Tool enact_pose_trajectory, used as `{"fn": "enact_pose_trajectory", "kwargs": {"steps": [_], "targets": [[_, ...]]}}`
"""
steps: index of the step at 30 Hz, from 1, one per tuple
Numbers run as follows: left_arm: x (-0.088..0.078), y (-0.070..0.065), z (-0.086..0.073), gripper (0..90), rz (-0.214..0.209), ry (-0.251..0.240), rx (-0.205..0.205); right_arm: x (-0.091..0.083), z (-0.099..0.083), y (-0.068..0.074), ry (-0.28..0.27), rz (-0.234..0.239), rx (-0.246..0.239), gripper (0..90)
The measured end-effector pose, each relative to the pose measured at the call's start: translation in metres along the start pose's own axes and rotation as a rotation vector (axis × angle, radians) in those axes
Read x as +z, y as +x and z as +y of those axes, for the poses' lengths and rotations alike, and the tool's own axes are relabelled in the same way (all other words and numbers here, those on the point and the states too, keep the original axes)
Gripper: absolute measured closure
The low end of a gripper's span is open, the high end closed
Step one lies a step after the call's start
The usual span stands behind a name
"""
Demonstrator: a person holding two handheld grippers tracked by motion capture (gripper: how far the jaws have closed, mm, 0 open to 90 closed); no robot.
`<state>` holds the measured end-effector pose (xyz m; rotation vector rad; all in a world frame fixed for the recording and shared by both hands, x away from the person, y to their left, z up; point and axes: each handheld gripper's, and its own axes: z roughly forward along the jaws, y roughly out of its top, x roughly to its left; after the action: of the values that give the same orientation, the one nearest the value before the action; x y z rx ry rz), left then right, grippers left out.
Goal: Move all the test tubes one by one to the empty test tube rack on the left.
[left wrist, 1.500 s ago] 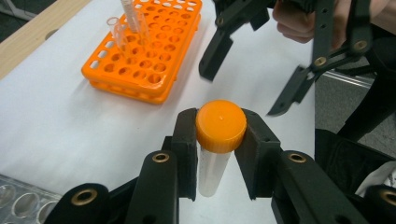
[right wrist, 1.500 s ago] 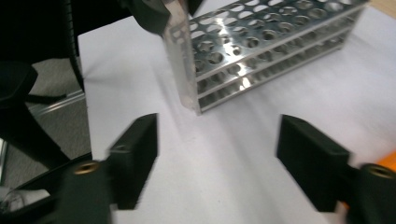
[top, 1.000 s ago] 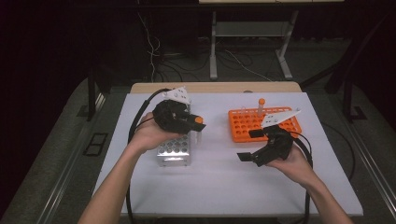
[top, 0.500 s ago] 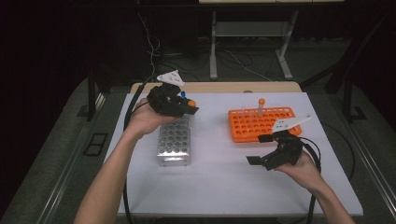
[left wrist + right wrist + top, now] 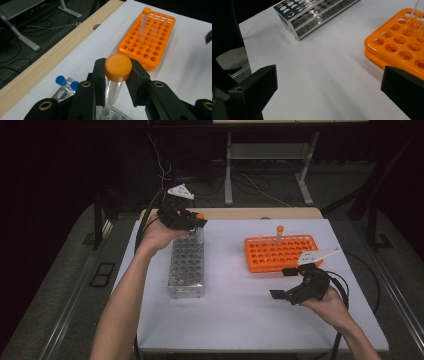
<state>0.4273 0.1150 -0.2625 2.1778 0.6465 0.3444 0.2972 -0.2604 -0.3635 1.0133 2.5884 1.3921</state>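
My left gripper (image 5: 117, 80) is shut on a clear tube with an orange cap (image 5: 118, 67). In the high view it (image 5: 196, 221) hovers over the far end of the metal rack (image 5: 186, 266), where two blue-capped tubes (image 5: 66, 83) stand. An orange rack (image 5: 280, 253) sits at the right with one orange-capped tube (image 5: 280, 234) upright at its far edge. Near the table's front right, my right gripper (image 5: 283, 283) stands open with nothing between its jaws, just in front of the orange rack (image 5: 402, 42).
The racks rest on a white sheet (image 5: 240, 315) over a wooden table (image 5: 235, 213). Cables trail from both grippers across the sheet's sides. A metal stand (image 5: 265, 165) and loose cables lie on the dark floor beyond the table.
My left gripper has carried the orange-capped tube away from me, from the middle of the metal rack to its far end. The right gripper has drifted slightly toward the near right.
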Motion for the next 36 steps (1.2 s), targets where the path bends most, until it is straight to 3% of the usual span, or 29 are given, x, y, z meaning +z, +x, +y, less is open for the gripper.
{"fn": "enact_pose_trajectory", "kwargs": {"steps": [7,15,26,36], "targets": [[0.013,0.018,-0.007,69.0,0.058,0.008,-0.036,0.001,-0.004,-0.002,0.004,0.004,0.004,0.3],[0.024,0.031,-0.018,69.0,0.087,0.002,-0.070,0.001,-0.008,-0.005,0.006,0.006,0.011,0.2],[0.039,0.035,-0.035,69.0,0.099,-0.030,-0.112,0.002,-0.009,-0.005,0.002,0.006,0.014,0.2],[0.052,0.035,-0.045,69.0,0.095,-0.014,-0.125,0.002,-0.010,-0.006,0.001,0.009,0.014,0.2]]}}
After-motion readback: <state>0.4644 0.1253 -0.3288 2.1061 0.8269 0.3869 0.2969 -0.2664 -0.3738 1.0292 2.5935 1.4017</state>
